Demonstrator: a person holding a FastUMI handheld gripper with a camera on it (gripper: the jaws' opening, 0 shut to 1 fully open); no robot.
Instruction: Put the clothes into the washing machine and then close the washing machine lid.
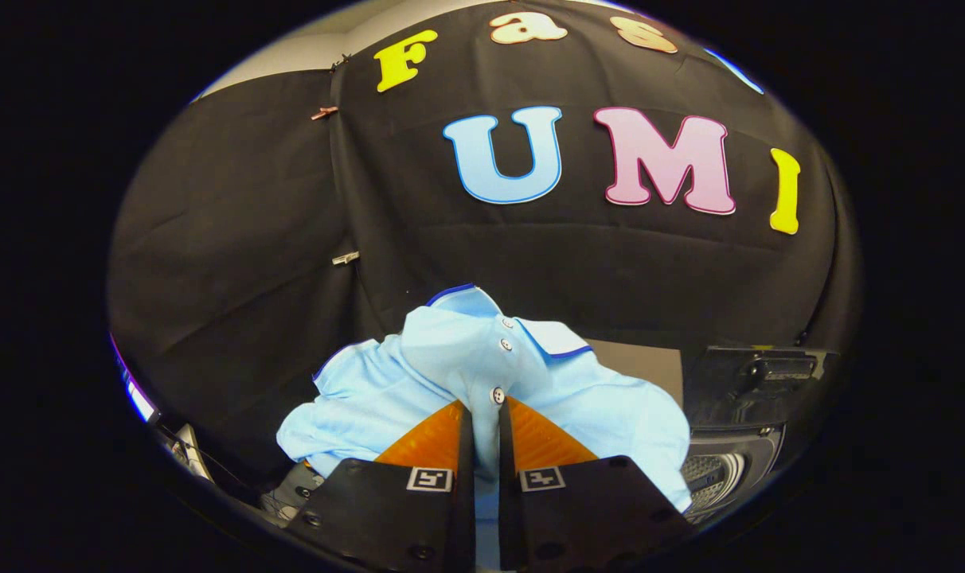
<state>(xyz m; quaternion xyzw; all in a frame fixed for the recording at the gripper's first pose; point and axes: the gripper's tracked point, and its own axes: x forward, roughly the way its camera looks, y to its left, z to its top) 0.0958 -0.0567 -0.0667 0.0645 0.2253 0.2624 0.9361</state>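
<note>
A light blue polo shirt (419,374) with dark blue collar trim and white buttons hangs bunched up in the air, its button placket pinched between my fingers. My gripper (486,418) is shut on the shirt, with fabric spilling out to both sides of the fingers. To the right of and below the shirt stands the washing machine (737,430), its dark lid (749,374) raised upright and the perforated drum (709,473) showing beneath it.
The booth's black cloth wall (236,263) hangs close behind the shirt, held by small clips. A grey panel (642,362) shows just right of the shirt, next to the washer lid. Some cables and a pale object (192,450) lie low beside the left finger.
</note>
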